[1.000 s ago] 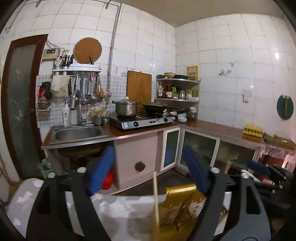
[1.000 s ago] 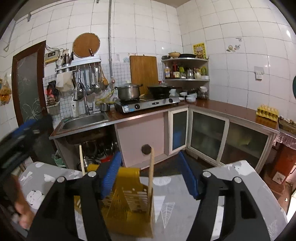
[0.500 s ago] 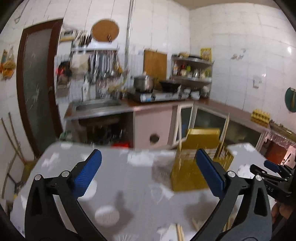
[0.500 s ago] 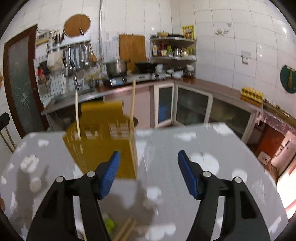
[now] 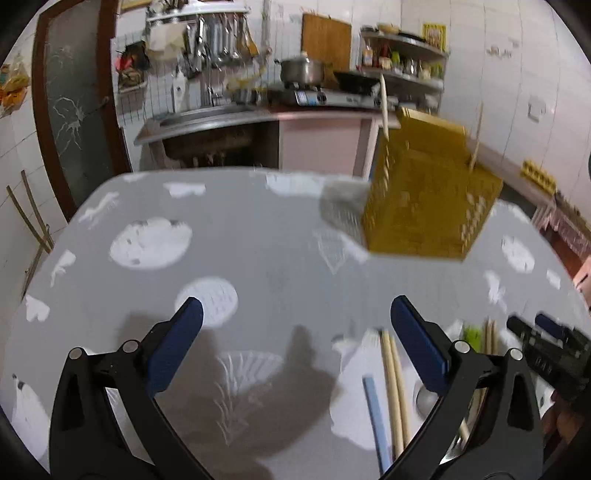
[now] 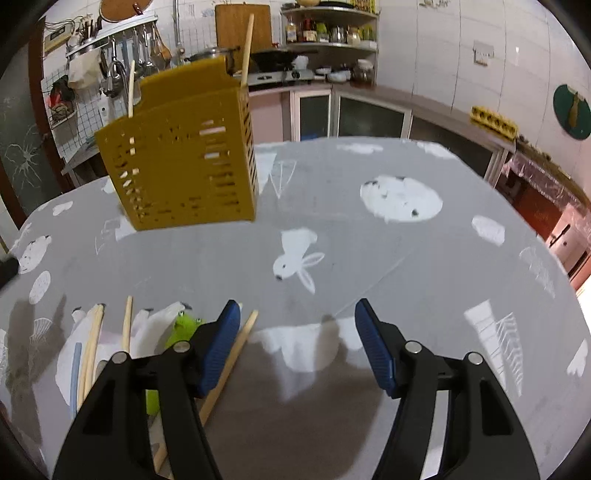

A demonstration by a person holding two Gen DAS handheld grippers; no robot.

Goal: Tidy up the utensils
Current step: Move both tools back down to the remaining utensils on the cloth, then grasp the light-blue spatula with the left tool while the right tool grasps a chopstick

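Observation:
A yellow slotted utensil holder [image 5: 424,199] [image 6: 184,162] stands on the grey patterned table with two wooden chopsticks [image 6: 245,48] upright in it. Loose wooden chopsticks [image 5: 393,384] [image 6: 92,347], a pale blue stick [image 5: 375,413] [image 6: 75,373] and a green-handled utensil [image 6: 183,326] lie on the table near me. My left gripper [image 5: 295,350] is open and empty above the table, left of the loose chopsticks. My right gripper [image 6: 297,343] is open and empty, just right of a chopstick [image 6: 229,362]. The right gripper also shows in the left wrist view [image 5: 550,343].
The grey tablecloth [image 6: 369,258] has white prints. Behind the table are a kitchen counter with a sink [image 5: 207,114], a gas stove with a pot [image 5: 299,72], wall shelves [image 6: 328,29] and a door [image 5: 70,99].
Both grippers have tilted down toward the table and lowered. The tabletop and the loose chopsticks near me have come into view. Both stay open.

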